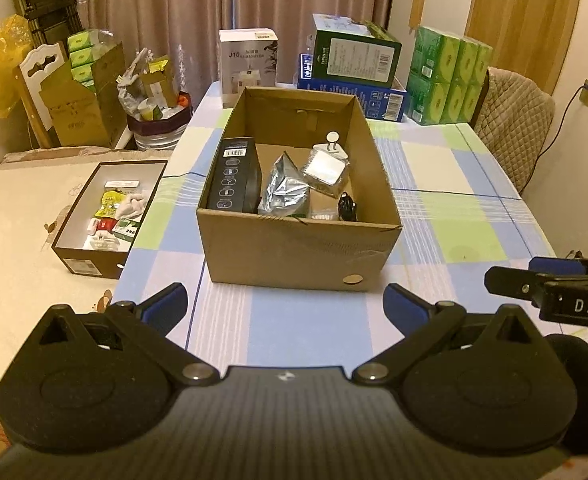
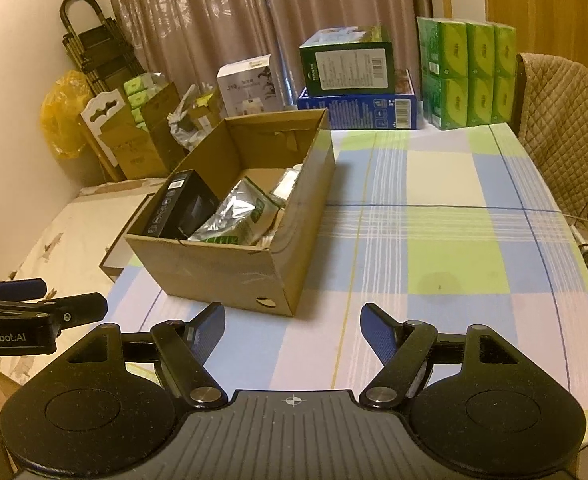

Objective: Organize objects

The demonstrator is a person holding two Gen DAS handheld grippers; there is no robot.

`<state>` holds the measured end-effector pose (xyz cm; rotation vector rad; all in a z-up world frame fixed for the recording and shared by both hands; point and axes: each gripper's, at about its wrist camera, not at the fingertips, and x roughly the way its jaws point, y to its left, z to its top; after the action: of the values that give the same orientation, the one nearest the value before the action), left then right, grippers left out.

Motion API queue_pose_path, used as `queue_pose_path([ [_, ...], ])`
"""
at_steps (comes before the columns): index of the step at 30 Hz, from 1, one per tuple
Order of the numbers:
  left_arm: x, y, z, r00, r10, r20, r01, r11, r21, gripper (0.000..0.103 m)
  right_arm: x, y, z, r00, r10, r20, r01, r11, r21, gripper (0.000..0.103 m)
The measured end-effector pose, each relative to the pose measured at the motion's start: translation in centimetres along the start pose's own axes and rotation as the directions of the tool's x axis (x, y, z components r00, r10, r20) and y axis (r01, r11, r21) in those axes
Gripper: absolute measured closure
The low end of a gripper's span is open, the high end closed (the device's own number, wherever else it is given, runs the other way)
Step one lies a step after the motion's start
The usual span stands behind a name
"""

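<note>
Both the left gripper (image 1: 286,304) and right gripper (image 2: 292,324) are held spread wide and unladen before a cardboard box (image 1: 294,252) on the checked surface (image 1: 453,216).

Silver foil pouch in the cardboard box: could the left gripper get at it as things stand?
Probably yes. The left gripper is open and empty, facing the cardboard box, whose top is open. The silver foil pouch sits uncovered beside the black box, which crowds one side.
</note>
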<state>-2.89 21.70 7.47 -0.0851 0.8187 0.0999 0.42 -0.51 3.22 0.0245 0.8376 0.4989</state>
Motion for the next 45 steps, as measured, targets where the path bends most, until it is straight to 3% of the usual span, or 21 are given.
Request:
queue_pose_path([
  [45, 1.1, -1.2, -0.7, 1.000, 0.012, -0.017, -0.012, 1.000, 0.023, 0.000, 0.6, -0.3, -0.8, 1.000, -0.006, -0.024, 0.006, 1.000, 0.005, 0.031],
])
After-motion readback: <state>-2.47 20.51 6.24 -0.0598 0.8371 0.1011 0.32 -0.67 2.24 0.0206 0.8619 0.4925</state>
